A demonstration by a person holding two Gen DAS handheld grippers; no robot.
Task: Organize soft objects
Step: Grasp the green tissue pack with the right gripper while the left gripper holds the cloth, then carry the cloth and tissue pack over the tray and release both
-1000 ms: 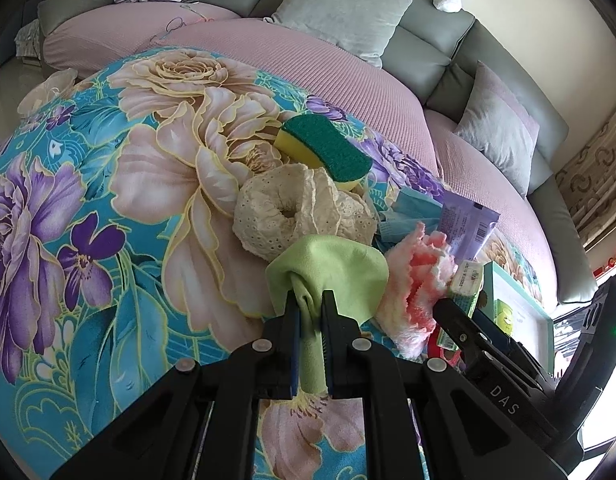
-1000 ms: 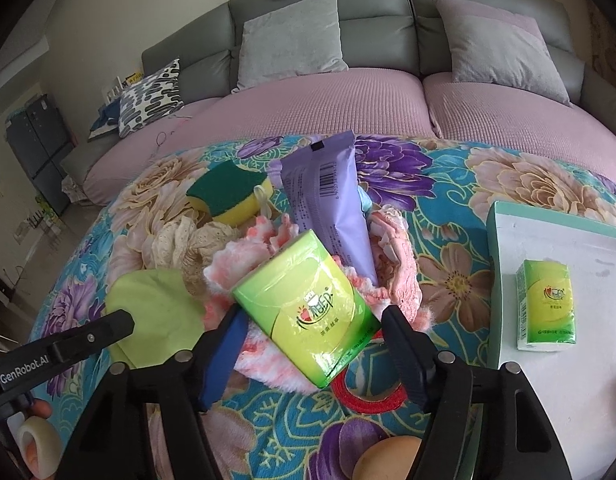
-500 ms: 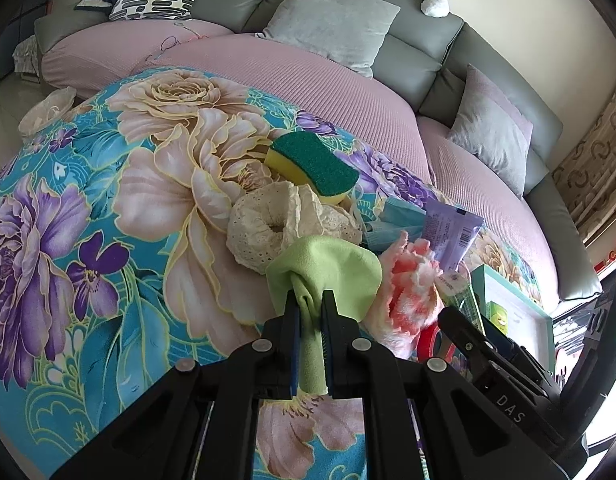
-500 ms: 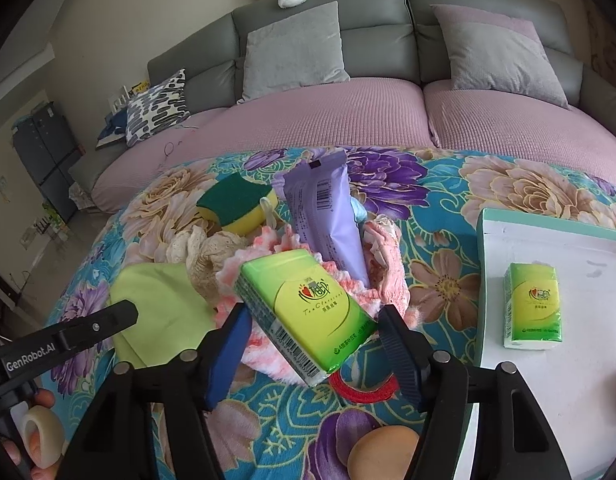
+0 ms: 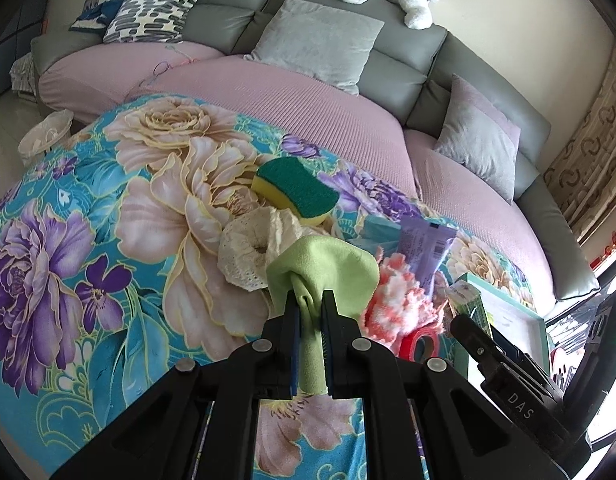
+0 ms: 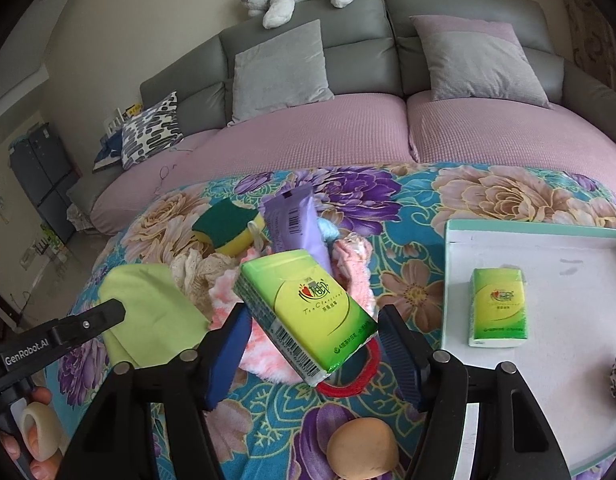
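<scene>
Left gripper (image 5: 309, 304) pinches a bunched fold of the limp green cloth (image 5: 331, 264). Right gripper (image 6: 313, 326) clamps the light, squashy tissue pack (image 6: 308, 312) across its sides (above the pile); tray (image 6: 547, 232) beside it.

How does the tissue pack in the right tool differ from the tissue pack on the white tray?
The held tissue pack is tilted, clamped in the right tool above the floral cloth; the tray's tissue pack lies flat on the white tray, untouched. Both share green-yellow wrapping and the same logo.
</scene>
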